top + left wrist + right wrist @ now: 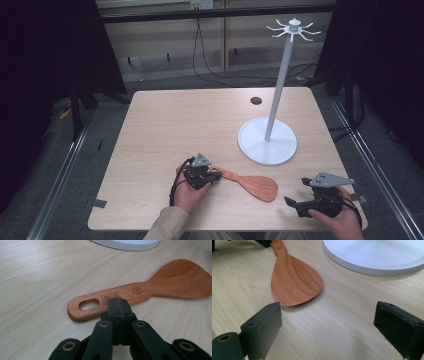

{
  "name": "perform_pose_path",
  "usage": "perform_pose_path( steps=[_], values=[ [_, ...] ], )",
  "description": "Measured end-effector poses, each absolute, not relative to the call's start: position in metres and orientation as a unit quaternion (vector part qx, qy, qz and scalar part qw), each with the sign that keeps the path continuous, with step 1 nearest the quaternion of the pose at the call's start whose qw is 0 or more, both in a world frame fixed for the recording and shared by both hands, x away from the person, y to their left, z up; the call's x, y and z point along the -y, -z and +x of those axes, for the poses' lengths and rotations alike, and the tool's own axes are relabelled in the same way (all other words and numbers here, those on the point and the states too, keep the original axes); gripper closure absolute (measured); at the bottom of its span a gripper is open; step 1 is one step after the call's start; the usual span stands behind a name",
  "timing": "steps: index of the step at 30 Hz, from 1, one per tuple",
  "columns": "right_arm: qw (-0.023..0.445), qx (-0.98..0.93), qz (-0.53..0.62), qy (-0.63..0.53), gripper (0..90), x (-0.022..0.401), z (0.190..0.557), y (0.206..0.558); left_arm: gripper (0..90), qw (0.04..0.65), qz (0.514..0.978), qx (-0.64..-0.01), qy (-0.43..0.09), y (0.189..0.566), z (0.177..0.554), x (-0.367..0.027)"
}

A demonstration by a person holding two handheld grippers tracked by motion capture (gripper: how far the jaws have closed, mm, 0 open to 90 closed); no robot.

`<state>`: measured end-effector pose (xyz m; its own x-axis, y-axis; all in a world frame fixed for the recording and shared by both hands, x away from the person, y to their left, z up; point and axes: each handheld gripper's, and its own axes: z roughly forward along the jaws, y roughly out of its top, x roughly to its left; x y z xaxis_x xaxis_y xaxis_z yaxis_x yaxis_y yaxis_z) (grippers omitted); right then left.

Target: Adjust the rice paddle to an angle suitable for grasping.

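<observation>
Spatula (140,291) — smooth reddish wood, slotted handle, rounded blade.

Reddish-brown wooden spatula (140,288) with fine grain and dark stamped marks on the handle. Pale, light-grained wooden table (170,125); plain white stand (267,140). Black left gripper (117,302) and black right gripper (327,325), each topped by a grey plate.

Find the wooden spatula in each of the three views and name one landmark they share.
High view: wooden spatula lies near the table's front edge, centre.
Left gripper view: it runs from centre to right edge.
Right gripper view: its blade sits upper left.
Shared landmark: the white stand base.
</observation>
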<state>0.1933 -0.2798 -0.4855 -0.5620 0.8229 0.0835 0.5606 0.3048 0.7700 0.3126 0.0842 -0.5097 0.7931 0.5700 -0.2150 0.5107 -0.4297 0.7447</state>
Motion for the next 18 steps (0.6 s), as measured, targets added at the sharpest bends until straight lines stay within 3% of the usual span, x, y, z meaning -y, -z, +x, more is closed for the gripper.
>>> perform_pose_path(
  steps=[8, 9, 18],
  values=[
    [0.162, -0.794, 0.434, -0.393, 8.3, 0.278, 0.196, 0.484, 83.7, 0.436, 0.840, -0.320, -0.048, 0.504, 0.313, -0.088],
    [0.162, -0.794, 0.434, -0.393, 8.4, 0.275, 0.198, 0.482, 74.7, 0.435, 0.840, -0.319, -0.061, 0.501, 0.311, -0.092],
    [0.153, -0.804, 0.421, -0.392, 8.7, 0.252, 0.214, 0.477, 41.8, 0.431, 0.827, -0.349, -0.088, 0.491, 0.299, -0.117]
  ],
)
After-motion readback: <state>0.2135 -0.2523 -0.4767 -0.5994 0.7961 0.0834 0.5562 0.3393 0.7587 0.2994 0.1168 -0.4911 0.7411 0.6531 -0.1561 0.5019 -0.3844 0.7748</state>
